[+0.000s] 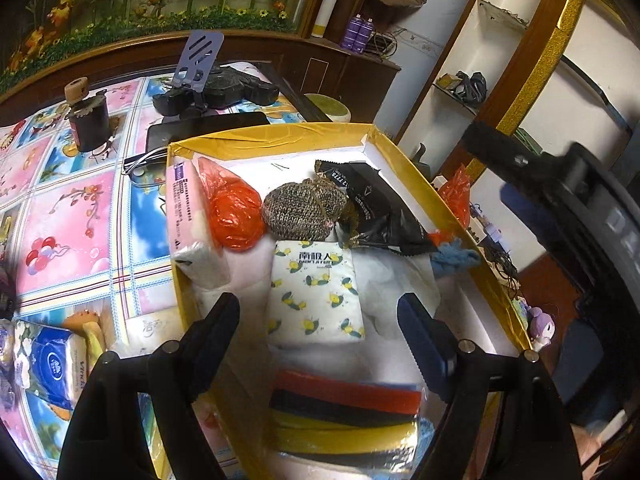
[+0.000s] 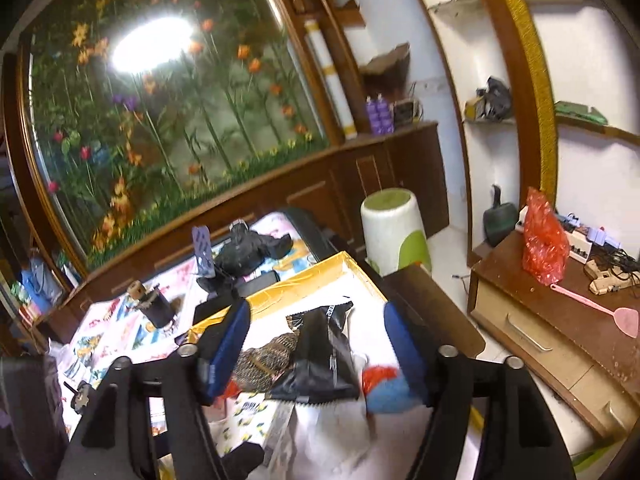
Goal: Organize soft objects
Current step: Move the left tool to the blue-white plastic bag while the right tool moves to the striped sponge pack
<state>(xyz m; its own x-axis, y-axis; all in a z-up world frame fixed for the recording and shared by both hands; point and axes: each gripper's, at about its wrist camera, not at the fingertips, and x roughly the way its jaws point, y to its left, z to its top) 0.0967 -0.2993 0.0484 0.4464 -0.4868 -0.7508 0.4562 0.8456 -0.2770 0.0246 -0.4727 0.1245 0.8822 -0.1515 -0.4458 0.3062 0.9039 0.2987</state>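
A yellow-rimmed box (image 1: 280, 136) holds the soft things. Along its left wall stands a pink tissue pack (image 1: 186, 208). Beside it lie a red plastic bag (image 1: 234, 212), a knitted grey-brown pouch (image 1: 298, 212) and a black foil packet (image 1: 376, 208). A blue fluffy cloth (image 1: 454, 258) lies at the right rim. My left gripper (image 1: 318, 304) hangs open over a lemon-print tissue pack (image 1: 316, 292), holding nothing. My right gripper (image 2: 316, 312) is open and empty above the black foil packet (image 2: 320, 360), with the blue cloth (image 2: 388, 394) by its right finger.
A striped red, black and yellow pack (image 1: 344, 412) lies at the box's near end. On the floral tablecloth (image 1: 72, 216) stand a black jar (image 1: 90, 124), a phone stand (image 1: 198, 64) and a blue tissue pack (image 1: 52, 368). A stool (image 2: 394, 228) and a wooden cabinet (image 2: 560, 320) stand to the right.
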